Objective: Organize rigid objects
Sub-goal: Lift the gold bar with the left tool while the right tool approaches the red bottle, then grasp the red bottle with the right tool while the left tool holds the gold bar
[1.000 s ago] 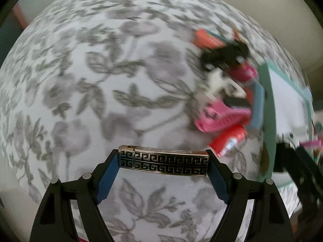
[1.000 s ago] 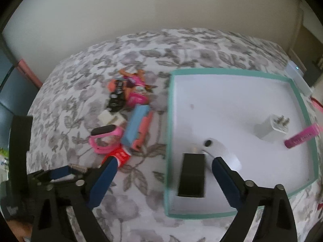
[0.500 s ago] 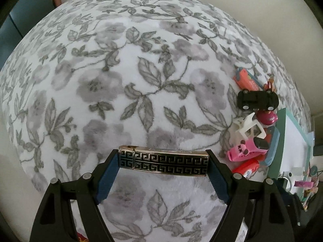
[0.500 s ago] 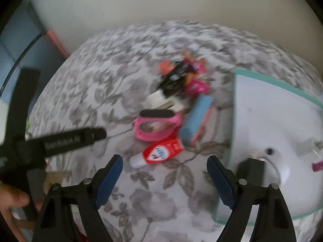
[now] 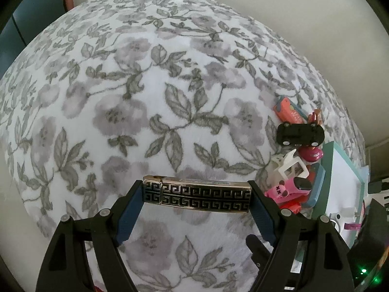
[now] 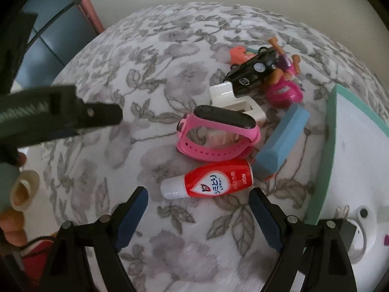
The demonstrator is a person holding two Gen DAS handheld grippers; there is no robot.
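Observation:
My left gripper (image 5: 197,197) is shut on a gold-and-black patterned lighter (image 5: 197,196), held crosswise above the floral cloth. My right gripper (image 6: 198,204) is open and empty, just in front of a red and white tube (image 6: 209,182). Behind the tube lie a pink smartwatch (image 6: 216,133), a white clip (image 6: 235,102), a black toy car (image 6: 252,73), a blue block (image 6: 282,143) and a pink toy (image 6: 283,92). The same pile shows at the right of the left wrist view, with the car (image 5: 300,133) and watch (image 5: 289,189). The teal-rimmed white tray (image 6: 323,158) lies to the right.
The floral cloth (image 5: 145,97) covers the table. The tray holds a white round item (image 6: 362,221) and a dark block (image 6: 347,233) at its near corner. The left gripper's body (image 6: 60,112) reaches in from the left of the right wrist view. A wall stands behind.
My right gripper has swung left from over the tray and come down close to the red tube. My left gripper has drawn back left, still holding the lighter.

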